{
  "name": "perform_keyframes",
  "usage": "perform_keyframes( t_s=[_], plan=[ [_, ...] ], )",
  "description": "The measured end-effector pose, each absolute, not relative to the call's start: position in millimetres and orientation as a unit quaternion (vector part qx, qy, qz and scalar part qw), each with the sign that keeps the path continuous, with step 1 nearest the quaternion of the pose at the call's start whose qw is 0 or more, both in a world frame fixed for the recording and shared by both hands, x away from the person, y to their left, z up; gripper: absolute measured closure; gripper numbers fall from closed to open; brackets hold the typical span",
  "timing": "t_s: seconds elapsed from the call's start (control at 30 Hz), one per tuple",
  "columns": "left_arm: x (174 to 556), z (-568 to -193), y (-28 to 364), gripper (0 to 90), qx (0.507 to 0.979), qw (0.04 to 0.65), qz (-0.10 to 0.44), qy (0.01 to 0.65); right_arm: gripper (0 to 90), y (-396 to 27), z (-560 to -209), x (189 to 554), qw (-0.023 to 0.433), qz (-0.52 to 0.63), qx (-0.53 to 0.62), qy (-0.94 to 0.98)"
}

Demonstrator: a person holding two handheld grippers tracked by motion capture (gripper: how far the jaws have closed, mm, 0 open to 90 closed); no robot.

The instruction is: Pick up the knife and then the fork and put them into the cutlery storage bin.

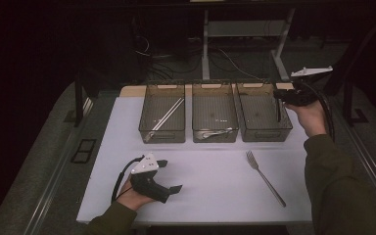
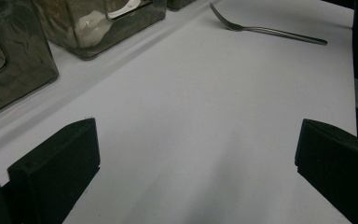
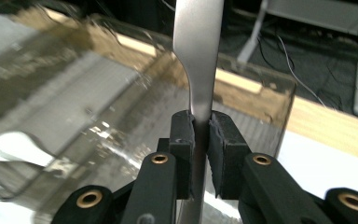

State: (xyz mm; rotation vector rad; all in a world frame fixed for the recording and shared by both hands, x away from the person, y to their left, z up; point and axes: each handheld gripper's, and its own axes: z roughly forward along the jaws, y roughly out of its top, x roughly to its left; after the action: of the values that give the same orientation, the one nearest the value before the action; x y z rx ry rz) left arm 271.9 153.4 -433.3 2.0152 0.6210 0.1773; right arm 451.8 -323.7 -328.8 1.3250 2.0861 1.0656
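right tongs (image 3: 201,128) clamp a knife handle (image 3: 198,56) above the bin (image 3: 74,116); left tongs (image 2: 196,158) gape.

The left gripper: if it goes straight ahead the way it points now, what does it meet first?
Probably the fork. The left gripper rests open on the white table, and bare surface lies ahead of its jaws up to the fork at the far end. The bins stand off to the side. Depth is hard to judge.

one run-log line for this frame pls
right claw: shut on utensil, over right bin | left claw: open, empty, on table | fork: on table
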Motion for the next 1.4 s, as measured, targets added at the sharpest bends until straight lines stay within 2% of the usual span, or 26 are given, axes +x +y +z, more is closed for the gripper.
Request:
perform_keyframes(
  t_s=[0.23, 0.73, 1.1, 1.17, 1.3, 1.4],
  plan=[
    [272, -433, 153, 0.0, 0.829, 0.492, 0.071, 0.255, 80.0, -325, -350, 463, 0.219, 0.346, 0.494, 0.767],
    [271, -434, 152, 0.0, 0.831, 0.491, 0.070, 0.252, 80.0, -319, -375, 467, 0.178, 0.284, 0.481, 0.810],
    [272, -434, 152, 0.0, 0.831, 0.491, 0.070, 0.252, 79.2, -316, -388, 468, 0.172, 0.249, 0.482, 0.822],
    [271, -434, 152, 0.0, 0.831, 0.491, 0.070, 0.252, 77.9, -315, -389, 469, 0.172, 0.244, 0.484, 0.822],
    [271, -434, 152, 0.0, 0.830, 0.492, 0.070, 0.251, 66.3, -314, -388, 470, 0.171, 0.252, 0.488, 0.818],
    [271, -434, 152, 0.0, 0.831, 0.492, 0.070, 0.252, 62.2, -316, -386, 469, 0.163, 0.266, 0.493, 0.812]
  ],
)
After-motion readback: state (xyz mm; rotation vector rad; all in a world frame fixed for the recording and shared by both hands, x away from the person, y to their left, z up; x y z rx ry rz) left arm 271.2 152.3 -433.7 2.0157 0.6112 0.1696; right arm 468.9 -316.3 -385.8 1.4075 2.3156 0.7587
